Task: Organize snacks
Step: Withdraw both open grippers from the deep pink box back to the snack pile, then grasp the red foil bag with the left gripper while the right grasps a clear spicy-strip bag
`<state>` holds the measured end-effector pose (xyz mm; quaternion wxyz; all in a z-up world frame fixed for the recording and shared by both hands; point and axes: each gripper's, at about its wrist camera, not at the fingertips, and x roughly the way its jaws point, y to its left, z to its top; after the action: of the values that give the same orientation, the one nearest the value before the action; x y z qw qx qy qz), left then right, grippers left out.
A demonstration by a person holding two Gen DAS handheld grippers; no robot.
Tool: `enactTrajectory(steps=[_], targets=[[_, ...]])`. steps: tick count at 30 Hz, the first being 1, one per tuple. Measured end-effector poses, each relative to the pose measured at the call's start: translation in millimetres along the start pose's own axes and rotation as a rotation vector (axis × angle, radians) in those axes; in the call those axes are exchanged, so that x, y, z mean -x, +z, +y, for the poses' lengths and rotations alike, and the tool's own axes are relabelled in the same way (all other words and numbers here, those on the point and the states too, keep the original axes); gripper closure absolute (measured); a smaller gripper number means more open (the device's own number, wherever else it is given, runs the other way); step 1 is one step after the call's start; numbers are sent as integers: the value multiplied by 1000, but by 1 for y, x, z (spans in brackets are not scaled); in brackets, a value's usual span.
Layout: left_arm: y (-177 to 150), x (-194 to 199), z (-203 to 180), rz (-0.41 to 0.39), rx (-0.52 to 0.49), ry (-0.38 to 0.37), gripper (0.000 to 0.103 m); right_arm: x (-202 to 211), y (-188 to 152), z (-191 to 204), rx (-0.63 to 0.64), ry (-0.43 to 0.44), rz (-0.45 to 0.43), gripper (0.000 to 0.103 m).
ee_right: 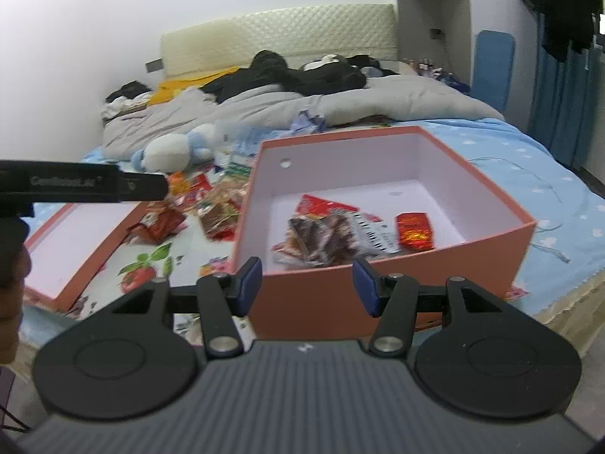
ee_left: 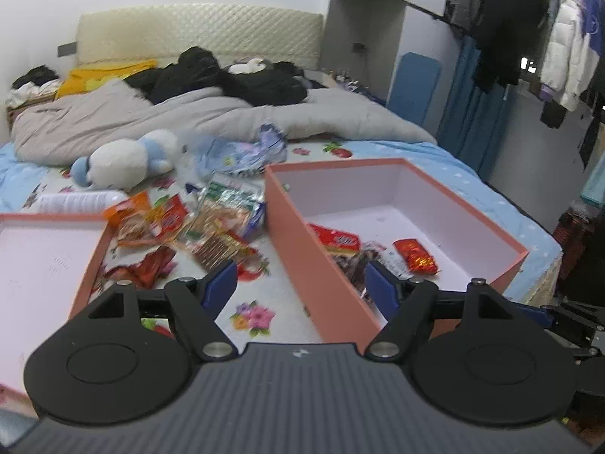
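Note:
An open salmon-pink box (ee_left: 302, 257) (ee_right: 487, 249) with a white inside stands on the bed. It holds a small red packet (ee_left: 415, 256) (ee_right: 414, 230), a brown snack bag (ee_right: 321, 240) and a red-and-white pack (ee_left: 334, 240). A heap of loose snack packets (ee_left: 196, 227) (ee_right: 211, 208) lies left of the box. My left gripper (ee_left: 300, 287) hovers open over the box's near left wall, nothing between its blue pads. My right gripper (ee_right: 306, 283) stands open in front of the box's near wall, empty.
The box lid (ee_left: 90, 265) (ee_right: 109, 242) lies upside down at the left. A white-and-blue plush toy (ee_left: 124, 162) (ee_right: 174, 153) and a grey duvet (ee_left: 211, 113) lie farther back on the bed. The left tool's black body (ee_right: 83, 185) crosses the right wrist view. Clothes (ee_left: 529, 19) hang at the right.

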<state>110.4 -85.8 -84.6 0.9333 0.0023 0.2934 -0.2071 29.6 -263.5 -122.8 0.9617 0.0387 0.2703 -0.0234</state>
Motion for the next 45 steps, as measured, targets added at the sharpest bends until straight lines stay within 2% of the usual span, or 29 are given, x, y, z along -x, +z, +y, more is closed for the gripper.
enactTrajectory(steps=[3, 6, 10, 13, 16, 21, 25, 34, 37, 45], targets=[[-6, 6, 11, 10, 23, 18, 24, 0, -5, 15, 19, 36, -1, 47], [-12, 14, 21, 4, 28, 51, 16, -3, -8, 28, 38, 70, 9, 47], [-20, 22, 37, 11, 37, 101, 12, -3, -11, 42, 92, 97, 11, 47], [-26, 22, 50, 36, 65, 124, 11, -4, -11, 50, 123, 100, 1, 47], [-30, 16, 66, 93, 114, 118, 11, -6, -6, 57, 117, 96, -19, 47], [-33, 7, 83, 100, 110, 138, 11, -18, 0, 77, 144, 107, -40, 47], [-27, -4, 104, 112, 143, 180, 11, -28, 9, 92, 131, 99, -38, 47], [-13, -23, 145, 94, 165, 200, 12, -65, 28, 125, 158, 114, -44, 47], [-13, -34, 159, 108, 188, 194, 12, -81, 32, 132, 161, 123, -30, 37], [-4, -73, 199, 122, 248, 184, 12, -134, 40, 146, 178, 134, 29, 37]])
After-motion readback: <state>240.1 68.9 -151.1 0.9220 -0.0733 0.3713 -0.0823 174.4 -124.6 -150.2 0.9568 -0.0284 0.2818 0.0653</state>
